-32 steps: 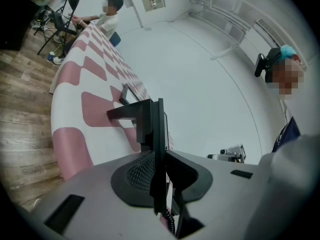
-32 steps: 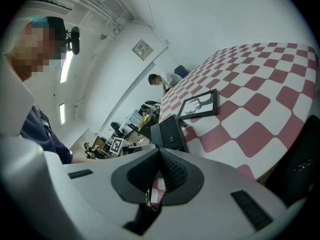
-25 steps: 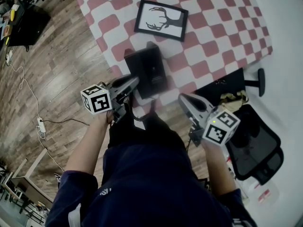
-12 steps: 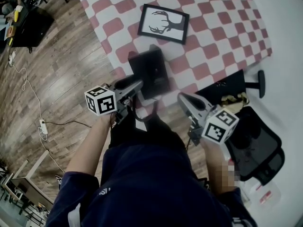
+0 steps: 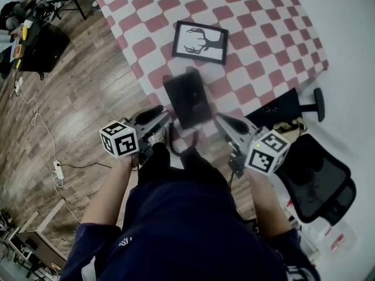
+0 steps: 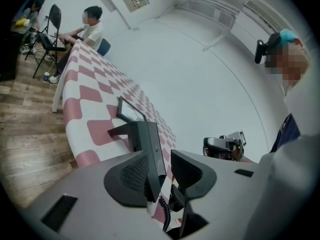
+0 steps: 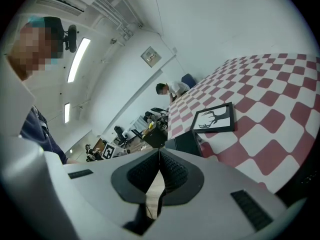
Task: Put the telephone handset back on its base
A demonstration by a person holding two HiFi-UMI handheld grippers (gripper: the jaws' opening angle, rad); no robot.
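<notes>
As the head view shows, the telephone (image 5: 187,97) sits at the near edge of the checkered table (image 5: 258,45), and its handset seems to lie already on the base. In the left gripper view, the left gripper (image 6: 162,176) has its pads apart and closing slightly. The telephone's end is in the gap but unpressed, so it rests alone. In the right gripper view, the right gripper (image 7: 159,171) is clenched on nothing and probably only waits.
</notes>
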